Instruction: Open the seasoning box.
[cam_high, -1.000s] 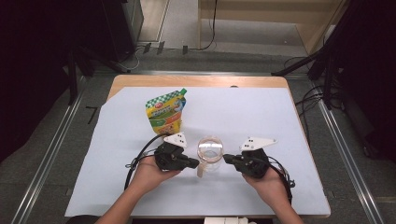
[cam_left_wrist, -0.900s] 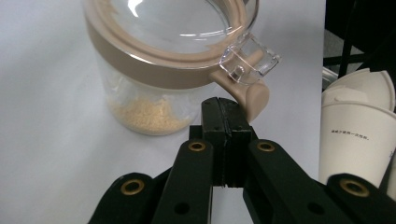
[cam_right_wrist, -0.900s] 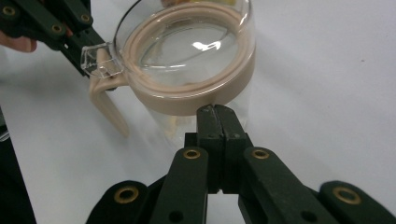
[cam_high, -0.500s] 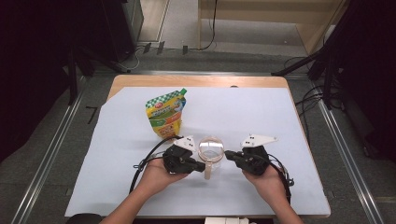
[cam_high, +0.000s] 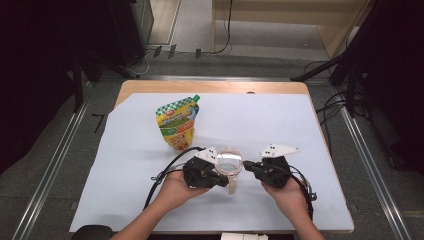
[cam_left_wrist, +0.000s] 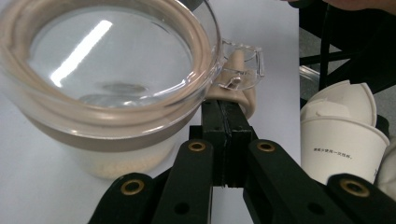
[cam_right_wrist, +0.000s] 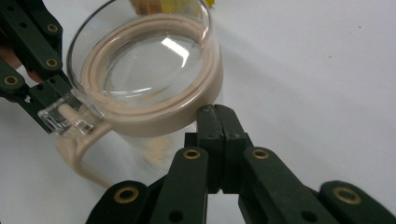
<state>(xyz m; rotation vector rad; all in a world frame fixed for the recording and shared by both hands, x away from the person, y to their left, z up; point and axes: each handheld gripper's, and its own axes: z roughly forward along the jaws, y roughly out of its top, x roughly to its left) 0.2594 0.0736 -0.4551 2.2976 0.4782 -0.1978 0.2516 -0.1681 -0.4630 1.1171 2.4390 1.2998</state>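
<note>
Near the table's front edge, both grippers' fingers pressed together flank the clear lidded beige-handled jug (cam_high: 229, 164); left gripper (cam_high: 220, 181) nears its lid tab, which needs prying next.

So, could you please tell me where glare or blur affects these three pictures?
Left gripper view: a bright streak of glare on the clear lid, and the near rim is soft. Right gripper view: a smaller highlight on that lid, while the yellow pouch behind is blurred. High view: the table is evenly lit and the surroundings are dark.
</note>
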